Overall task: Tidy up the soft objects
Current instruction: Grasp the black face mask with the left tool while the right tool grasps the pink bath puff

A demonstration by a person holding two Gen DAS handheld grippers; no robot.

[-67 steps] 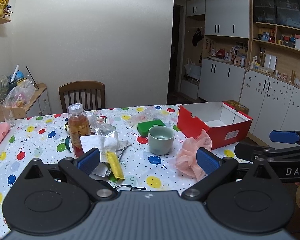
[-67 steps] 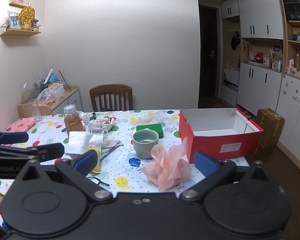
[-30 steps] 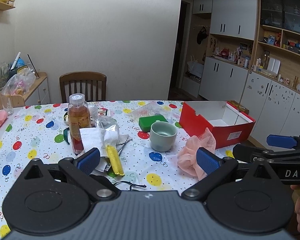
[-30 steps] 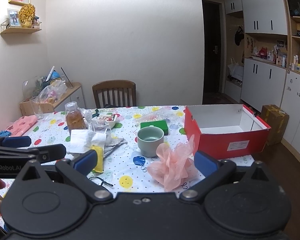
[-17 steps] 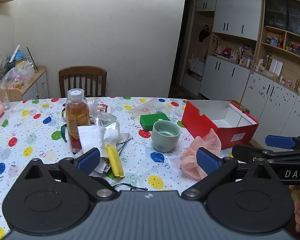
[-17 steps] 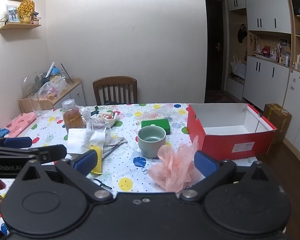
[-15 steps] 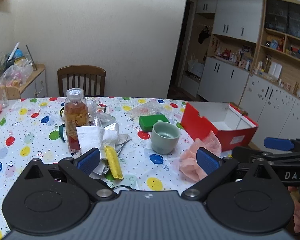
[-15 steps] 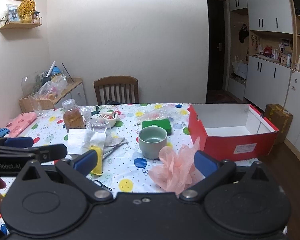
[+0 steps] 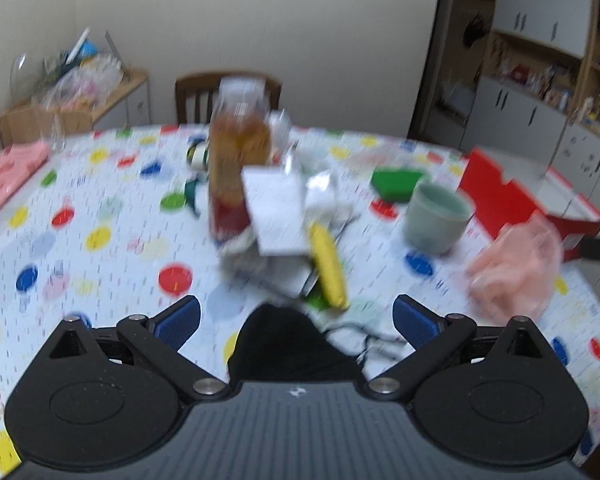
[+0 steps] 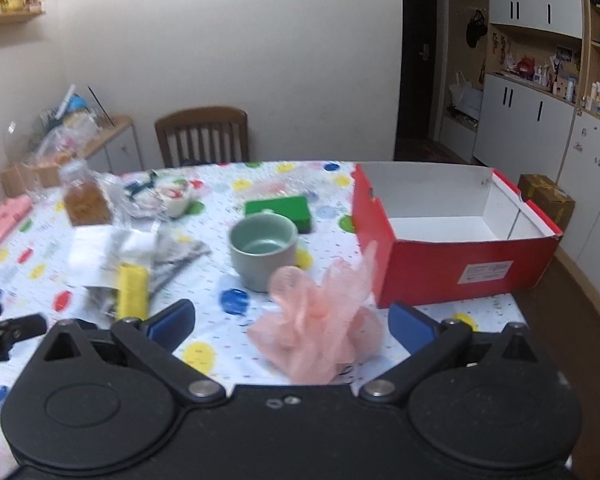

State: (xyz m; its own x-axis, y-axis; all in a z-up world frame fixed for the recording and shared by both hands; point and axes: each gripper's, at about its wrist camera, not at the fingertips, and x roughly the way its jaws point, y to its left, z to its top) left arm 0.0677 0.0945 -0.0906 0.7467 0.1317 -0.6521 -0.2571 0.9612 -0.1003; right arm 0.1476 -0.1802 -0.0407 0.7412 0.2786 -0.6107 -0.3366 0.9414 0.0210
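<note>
A pink mesh bath puff [image 10: 320, 328] lies on the dotted tablecloth, right between the open fingers of my right gripper [image 10: 292, 322]; it also shows in the left wrist view [image 9: 516, 264]. An open red box [image 10: 456, 264] stands just right of it. My left gripper [image 9: 296, 320] is open over a black soft object [image 9: 288, 344] at the near table edge. A yellow sponge [image 9: 328, 268] and white tissue [image 9: 276, 208] lie just beyond it. A green sponge [image 10: 278, 210] lies behind a cup.
A grey-green cup [image 10: 262, 250] stands mid-table. A tea bottle [image 9: 236, 176] stands by crumpled wrappers. A wooden chair [image 10: 202, 136] is at the far side. A pink cloth [image 9: 4, 176] lies at the left. A cabinet [image 10: 540, 120] lines the right wall.
Both grippers have dropped lower and closer to the table. The left one swung left and forward over the black object; the right one closed in on the pink puff. Both stay open.
</note>
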